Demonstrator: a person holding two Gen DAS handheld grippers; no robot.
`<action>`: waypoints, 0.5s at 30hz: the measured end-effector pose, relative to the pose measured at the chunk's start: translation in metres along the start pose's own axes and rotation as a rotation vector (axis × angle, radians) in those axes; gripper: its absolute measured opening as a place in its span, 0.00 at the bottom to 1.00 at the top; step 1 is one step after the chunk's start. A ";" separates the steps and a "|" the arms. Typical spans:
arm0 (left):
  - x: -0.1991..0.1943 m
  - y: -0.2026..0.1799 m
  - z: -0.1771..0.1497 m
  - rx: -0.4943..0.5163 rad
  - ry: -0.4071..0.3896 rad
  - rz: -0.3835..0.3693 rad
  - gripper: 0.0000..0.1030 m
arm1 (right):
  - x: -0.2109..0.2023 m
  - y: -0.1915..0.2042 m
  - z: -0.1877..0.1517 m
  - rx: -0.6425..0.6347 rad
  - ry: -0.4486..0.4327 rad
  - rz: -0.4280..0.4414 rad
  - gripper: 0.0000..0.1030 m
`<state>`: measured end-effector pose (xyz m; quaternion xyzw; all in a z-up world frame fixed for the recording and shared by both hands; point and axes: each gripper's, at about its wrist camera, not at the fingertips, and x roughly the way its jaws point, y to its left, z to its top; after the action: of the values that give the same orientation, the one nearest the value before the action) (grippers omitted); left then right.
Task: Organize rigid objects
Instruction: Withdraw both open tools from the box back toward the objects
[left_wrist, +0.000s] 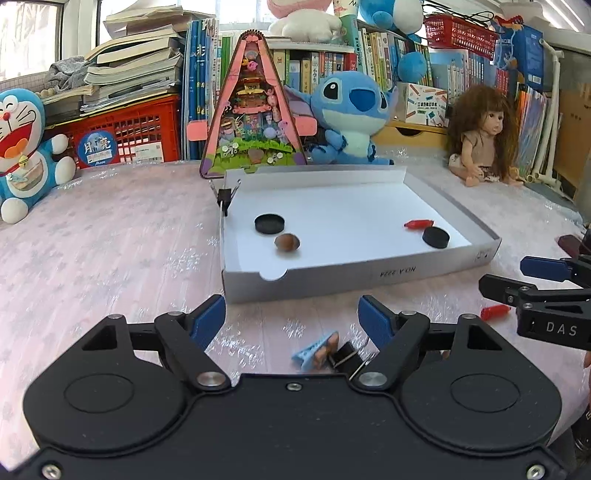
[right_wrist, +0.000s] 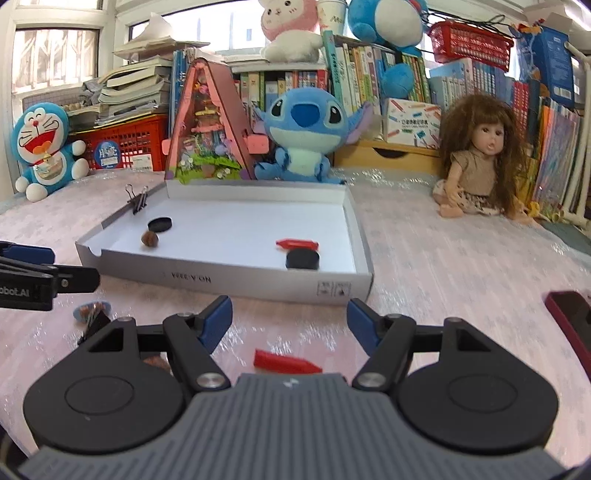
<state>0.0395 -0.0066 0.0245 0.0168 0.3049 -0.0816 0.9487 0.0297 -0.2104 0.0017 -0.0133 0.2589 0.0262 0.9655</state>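
Note:
A white box lid (left_wrist: 369, 271) (right_wrist: 236, 282) lies on the pink cloth. In it are two black discs (left_wrist: 269, 223) (left_wrist: 436, 236), a brown nut (left_wrist: 287, 242) and a red crayon-like piece (left_wrist: 418, 223). A black binder clip (left_wrist: 224, 195) grips its left wall. My left gripper (left_wrist: 293, 317) is open, just in front of the lid, over a blue clothespin (left_wrist: 314, 349) and a black binder clip (left_wrist: 345, 356). My right gripper (right_wrist: 290, 319) is open, with a second red piece (right_wrist: 284, 362) lying between its fingers on the cloth. That red piece also shows in the left wrist view (left_wrist: 495, 312).
Plush toys (left_wrist: 347, 118), a pink triangular toy house (left_wrist: 255, 110), a doll (left_wrist: 484, 136), books and red crates line the back. A dark red flat object (right_wrist: 570, 317) lies at the right. A Doraemon plush (left_wrist: 22, 147) sits far left.

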 end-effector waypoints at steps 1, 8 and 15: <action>-0.001 0.001 -0.002 0.002 0.002 0.001 0.75 | -0.001 -0.001 -0.002 0.006 0.002 -0.003 0.77; -0.005 0.009 -0.016 0.007 0.033 0.019 0.75 | -0.006 -0.003 -0.013 0.009 0.013 -0.031 0.77; -0.004 0.016 -0.027 -0.006 0.068 0.010 0.68 | -0.005 -0.004 -0.021 0.008 0.025 -0.057 0.77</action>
<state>0.0236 0.0118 0.0041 0.0181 0.3373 -0.0753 0.9382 0.0154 -0.2157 -0.0140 -0.0169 0.2704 -0.0024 0.9626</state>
